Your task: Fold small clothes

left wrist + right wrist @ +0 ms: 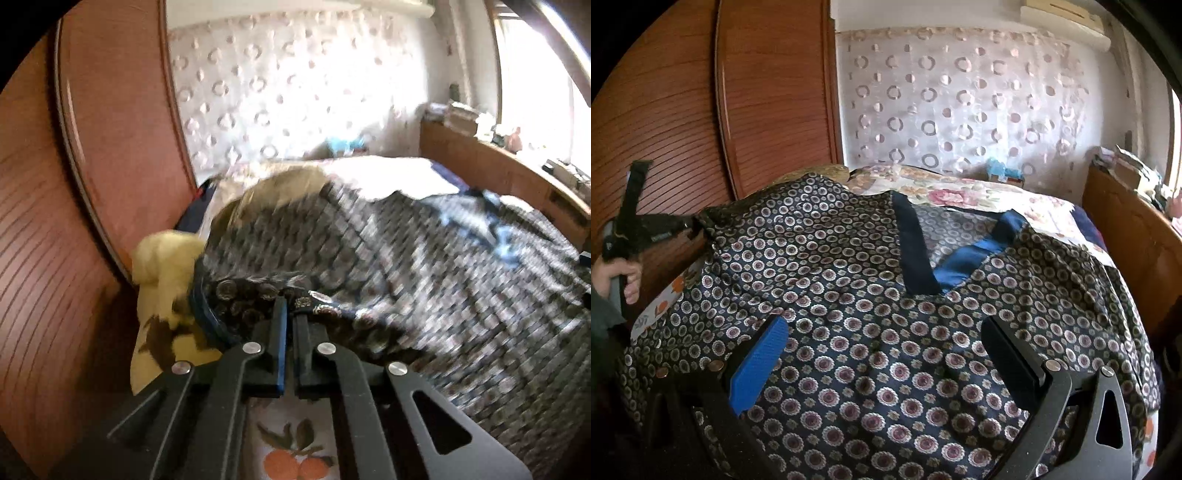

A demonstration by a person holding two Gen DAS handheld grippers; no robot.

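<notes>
1. Left wrist view: my left gripper (pixel 290 314) has its jaws pinched tight on the edge of the patterned garment (pixel 424 266), at the corner nearest the wooden wardrobe (pixel 122 147). The bite looks thin, only a sliver of hem, so I'd expect a quick pull to slip it free.
2. The garment lies spread over the bed (pixel 979 192), its dark neckline band (pixel 916 247) facing the curtain. The cloth looks silky, so a fold may slide open again.
3. My right gripper (pixel 882 354) hangs just over the middle of the garment, jaws wide with nothing in them. If it doesn't pin the cloth, I judge the whole piece may drag with the left side instead of folding.
4. A yellow cloth (pixel 162 295) sits just beside the held corner and could get snagged along with it.
5. The left view is blurred, so I can't confirm how many layers are pinched.
</notes>
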